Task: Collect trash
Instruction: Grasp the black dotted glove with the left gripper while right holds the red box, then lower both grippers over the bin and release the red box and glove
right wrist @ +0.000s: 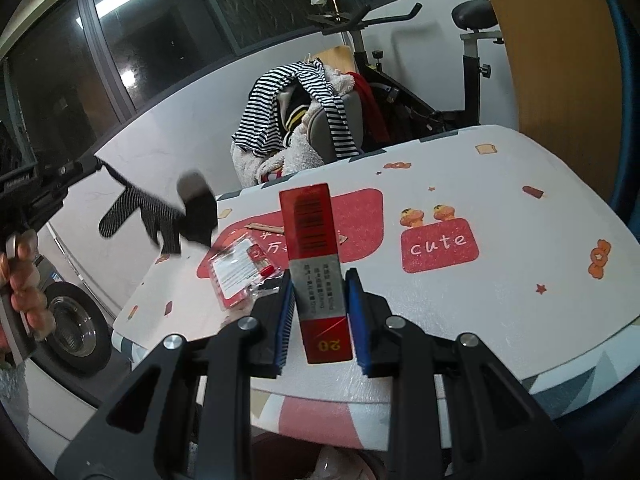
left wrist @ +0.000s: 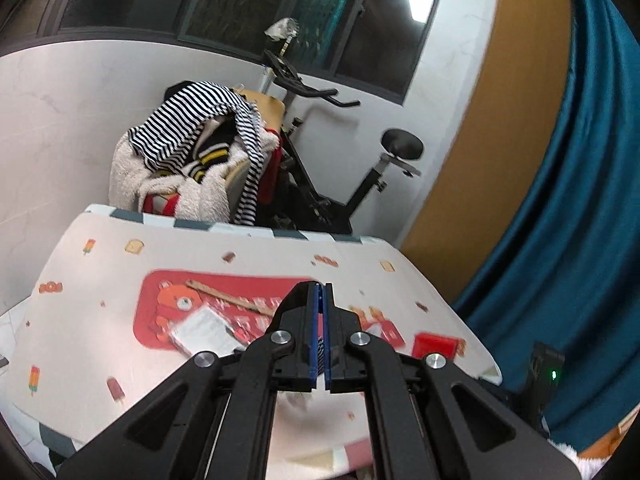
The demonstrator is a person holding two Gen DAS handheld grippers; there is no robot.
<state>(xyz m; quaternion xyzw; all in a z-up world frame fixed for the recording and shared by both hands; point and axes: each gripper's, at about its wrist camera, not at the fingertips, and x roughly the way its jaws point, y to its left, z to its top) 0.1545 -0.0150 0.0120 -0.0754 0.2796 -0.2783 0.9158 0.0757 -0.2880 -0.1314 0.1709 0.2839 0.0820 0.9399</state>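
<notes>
My right gripper point(right wrist: 320, 280) is shut on a red cigarette box point(right wrist: 314, 240) with a barcode and a silver band, held upright above the near edge of the table point(right wrist: 500, 280). The same box shows in the left wrist view point(left wrist: 434, 346) at the table's right. My left gripper point(left wrist: 321, 292) is shut with nothing seen between its blue pads, above the table; it shows blurred in the right wrist view point(right wrist: 196, 216). A clear blister pack point(right wrist: 240, 272) with a white label lies on the red mat, also seen in the left wrist view point(left wrist: 206, 332). A wooden stick point(left wrist: 230, 298) lies beyond it.
A chair piled with striped clothes point(left wrist: 200, 152) stands behind the table, with an exercise bike point(left wrist: 320, 184) beside it. A blue curtain point(left wrist: 560, 220) hangs at the right. A washing machine point(right wrist: 72, 320) is at the left, below the table. A bin liner shows below the table edge point(right wrist: 336, 464).
</notes>
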